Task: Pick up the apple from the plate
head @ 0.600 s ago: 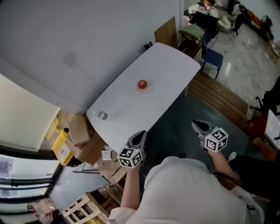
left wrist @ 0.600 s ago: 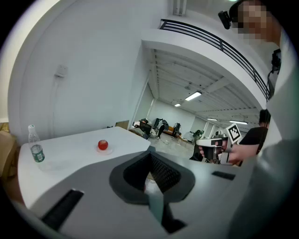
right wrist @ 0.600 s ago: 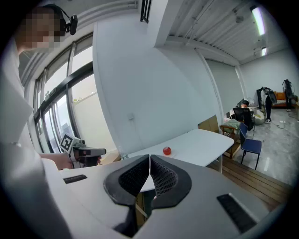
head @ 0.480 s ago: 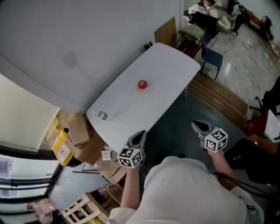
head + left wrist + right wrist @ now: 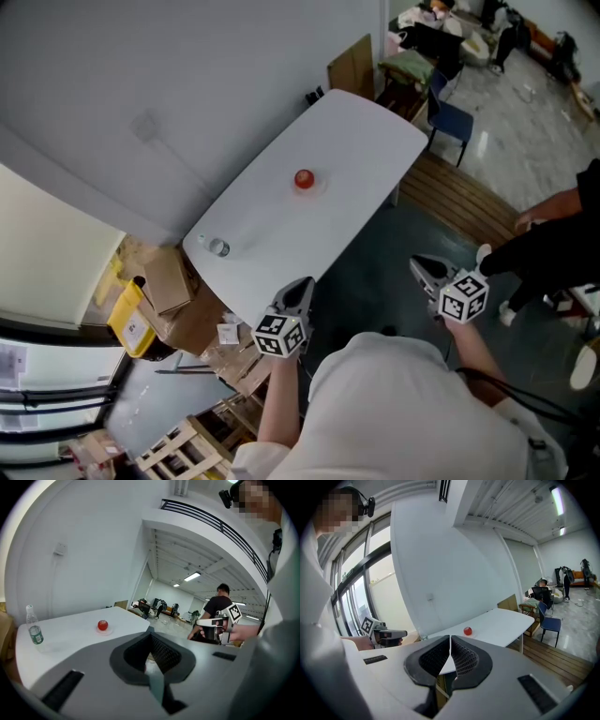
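Note:
A red apple (image 5: 304, 178) sits on a small clear plate (image 5: 316, 188) near the middle of a long white table (image 5: 366, 131). Both grippers hang off the table's near end, far from the apple. My left gripper (image 5: 302, 285) is just past the table's near edge, with its jaws shut and nothing between them. My right gripper (image 5: 420, 266) is over the dark floor to the right, jaws also shut and empty. The left gripper view shows the apple (image 5: 102, 625) far ahead on the left. In the right gripper view the apple (image 5: 467, 631) lies straight ahead.
A water bottle (image 5: 217, 247) stands at the table's near left corner. Cardboard boxes (image 5: 169, 281) are piled on the floor to the left. A blue chair (image 5: 450, 117) and a wooden platform (image 5: 469, 202) lie beyond the table. A person in dark clothes (image 5: 553, 248) walks at the right.
A person in dark clothes has walked into the right side of the head view. Neither gripper has moved, and the apple is still on its plate.

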`<state>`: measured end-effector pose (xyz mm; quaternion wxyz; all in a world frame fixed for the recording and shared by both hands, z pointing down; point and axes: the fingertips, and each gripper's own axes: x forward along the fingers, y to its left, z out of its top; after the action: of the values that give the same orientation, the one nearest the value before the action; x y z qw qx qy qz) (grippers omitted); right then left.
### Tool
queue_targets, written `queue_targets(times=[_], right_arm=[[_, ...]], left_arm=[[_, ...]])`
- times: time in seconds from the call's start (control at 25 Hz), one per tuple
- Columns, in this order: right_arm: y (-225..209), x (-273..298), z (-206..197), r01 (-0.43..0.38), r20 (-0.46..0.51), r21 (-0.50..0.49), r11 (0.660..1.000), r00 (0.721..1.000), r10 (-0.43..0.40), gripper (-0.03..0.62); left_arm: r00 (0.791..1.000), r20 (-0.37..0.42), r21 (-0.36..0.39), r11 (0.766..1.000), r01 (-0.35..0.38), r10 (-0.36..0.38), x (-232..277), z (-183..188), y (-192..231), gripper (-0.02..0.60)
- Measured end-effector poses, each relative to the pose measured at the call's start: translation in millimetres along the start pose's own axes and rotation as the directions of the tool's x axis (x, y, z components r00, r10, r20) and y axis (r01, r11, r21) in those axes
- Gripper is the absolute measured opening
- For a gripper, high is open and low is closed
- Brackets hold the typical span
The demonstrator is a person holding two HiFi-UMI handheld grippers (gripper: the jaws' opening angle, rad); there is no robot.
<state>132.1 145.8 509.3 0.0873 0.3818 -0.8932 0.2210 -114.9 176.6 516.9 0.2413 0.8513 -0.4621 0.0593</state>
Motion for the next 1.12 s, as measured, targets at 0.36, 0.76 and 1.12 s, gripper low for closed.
queue_targets(times=[0.36,0.76,1.12], right_arm=[[14.9,1.2,-12.3,0.065,0.003,0.036,0.997,0.998,-0.065,0.038],[34.0,2.5,-30.8,0.127,0.010,0.080,0.989,0.992,-0.128,0.038],[24.7,8.2,-24.3,0.127,0.009,0.080,0.989,0.992,-0.128,0.038]], left_arm=[[0.999,-0.011,-0.002,0.999,0.051,-0.051,-10.4,-6.0,13.5,0.002],[0.994,-0.031,-0.003,0.995,0.101,-0.101,-17.0,-13.8,32.1,0.002],[0.994,-0.047,-0.016,0.995,0.100,-0.101,-4.6,-11.4,36.3,0.002]])
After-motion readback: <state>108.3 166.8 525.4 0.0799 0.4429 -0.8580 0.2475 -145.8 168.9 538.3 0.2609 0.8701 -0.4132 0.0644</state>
